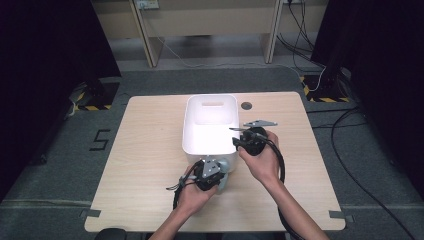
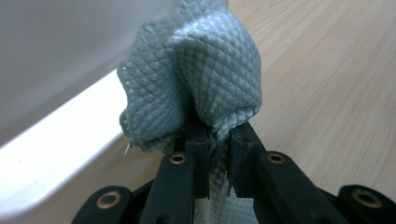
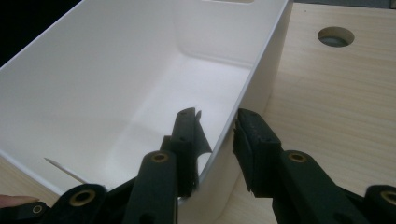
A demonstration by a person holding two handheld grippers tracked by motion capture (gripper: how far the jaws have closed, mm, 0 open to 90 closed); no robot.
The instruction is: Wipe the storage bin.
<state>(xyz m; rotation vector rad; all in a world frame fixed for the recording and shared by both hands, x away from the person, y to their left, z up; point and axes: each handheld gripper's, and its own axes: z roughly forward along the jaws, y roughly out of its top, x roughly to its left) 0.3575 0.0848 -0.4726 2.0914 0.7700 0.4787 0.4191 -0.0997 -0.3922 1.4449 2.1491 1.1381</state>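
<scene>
A white plastic bin (image 1: 188, 131) stands in the middle of the wooden table. My left gripper (image 1: 218, 169) sits at the bin's near right corner, shut on a bunched grey-green quilted cloth (image 2: 205, 70) that rises above its jaws (image 2: 217, 133) beside the bin's outer wall (image 2: 56, 140). On the table the cloth (image 1: 224, 171) shows as a small pale wad. My right gripper (image 1: 236, 140) straddles the bin's right wall (image 3: 93, 93), one jaw inside and one outside. Its gripper (image 3: 217, 119) is closed on that wall near the rim. The bin's inside looks bare.
A round cable hole (image 1: 246, 105) lies in the tabletop (image 1: 150, 150) behind the bin's right side, also the hole (image 3: 335, 36) in the right gripper view. Bare wood runs left and right of the bin. Cables trail over the floor beyond the table.
</scene>
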